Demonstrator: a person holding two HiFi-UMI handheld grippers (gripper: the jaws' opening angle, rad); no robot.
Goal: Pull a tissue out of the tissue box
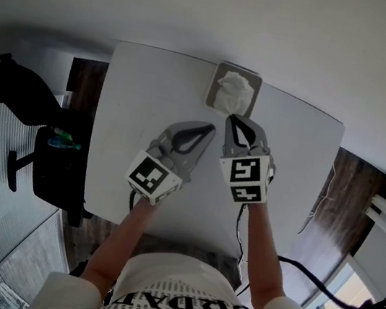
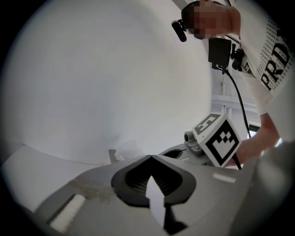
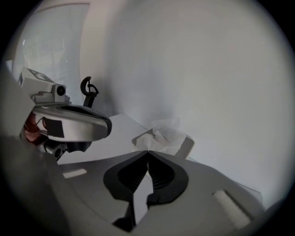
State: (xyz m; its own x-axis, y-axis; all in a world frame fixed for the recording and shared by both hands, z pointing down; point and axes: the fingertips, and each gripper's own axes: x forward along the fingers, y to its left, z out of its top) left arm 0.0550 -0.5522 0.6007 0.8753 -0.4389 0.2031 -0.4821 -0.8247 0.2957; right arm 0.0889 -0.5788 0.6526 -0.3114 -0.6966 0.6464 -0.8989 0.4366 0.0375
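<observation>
White shirt (image 1: 186,307): large black letters, "PRD" readable on the shirt (image 2: 272,50) in the left gripper view (upside down in the head view, the rows of smaller print too fine to read).
Left marker cube (image 1: 152,176), right marker cube (image 1: 246,179): coded squares, no lettering.

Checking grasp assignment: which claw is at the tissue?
The right claw: its tips are shut on the near edge of the tissue in the tissue box. The left claw, also shut, sits short of it over the table.

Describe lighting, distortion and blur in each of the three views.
Head view: even, soft daylight; the fisheye bends the edges of the table. Left gripper view: dark round vignette, mosaic patch at top, foreground soft. Right gripper view: dimmer, same vignette; the tissue reads clearly, without glare.
</observation>
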